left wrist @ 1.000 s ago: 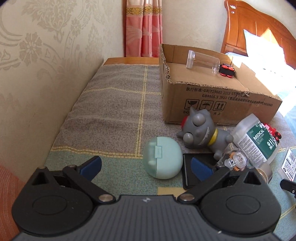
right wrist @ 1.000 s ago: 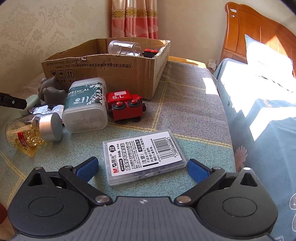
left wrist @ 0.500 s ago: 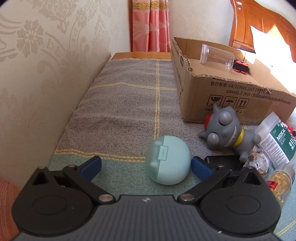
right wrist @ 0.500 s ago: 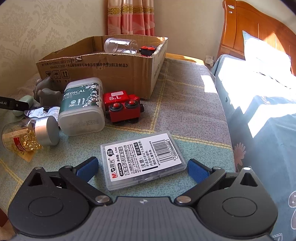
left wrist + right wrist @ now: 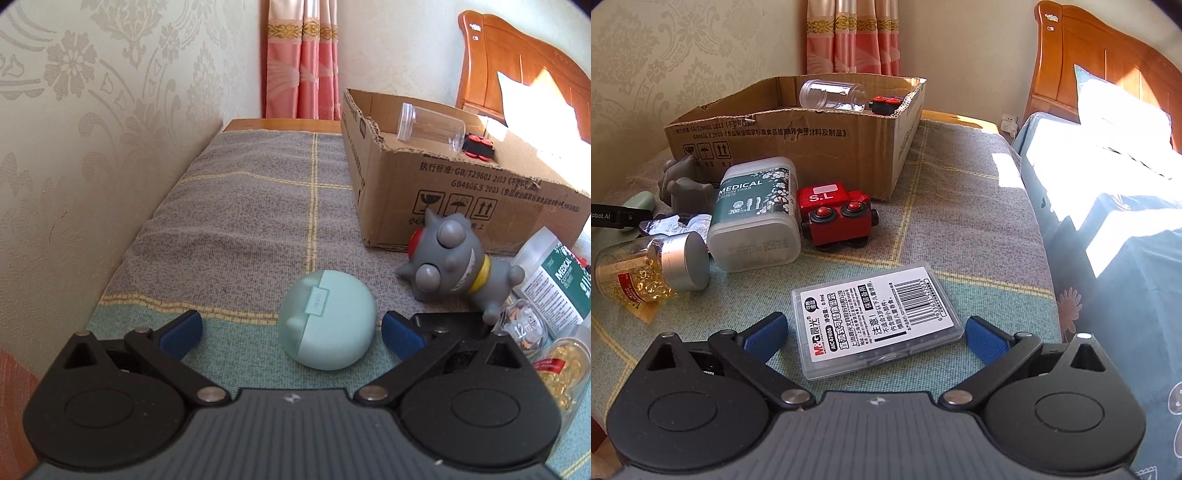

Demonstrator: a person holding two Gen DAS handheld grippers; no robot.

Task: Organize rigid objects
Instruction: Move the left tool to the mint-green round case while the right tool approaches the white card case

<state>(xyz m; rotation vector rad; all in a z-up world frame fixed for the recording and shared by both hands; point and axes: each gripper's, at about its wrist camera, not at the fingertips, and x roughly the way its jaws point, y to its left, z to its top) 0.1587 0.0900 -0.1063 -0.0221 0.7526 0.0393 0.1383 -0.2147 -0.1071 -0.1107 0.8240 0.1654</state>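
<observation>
A mint round case (image 5: 328,320) lies on the cloth between the open fingers of my left gripper (image 5: 291,330), nearer the right finger. A clear flat M&G box (image 5: 877,319) lies between the open fingers of my right gripper (image 5: 875,334). The cardboard box (image 5: 461,199) holds a clear jar (image 5: 430,125) and a small red toy (image 5: 476,146); it also shows in the right wrist view (image 5: 798,136). Loose nearby are a grey cat toy (image 5: 456,264), a cotton swab tub (image 5: 757,214), a red toy train (image 5: 836,218) and a capsule jar (image 5: 646,267).
The wall runs along the left (image 5: 92,166). A black flat case (image 5: 450,321) lies behind my left gripper's right finger. A bed with a wooden headboard (image 5: 1108,74) stands to the right of the table. Curtains (image 5: 853,37) hang at the back.
My left gripper has moved left and forward, so the mint case now sits between its fingers. My right gripper has edged closer to the flat box.
</observation>
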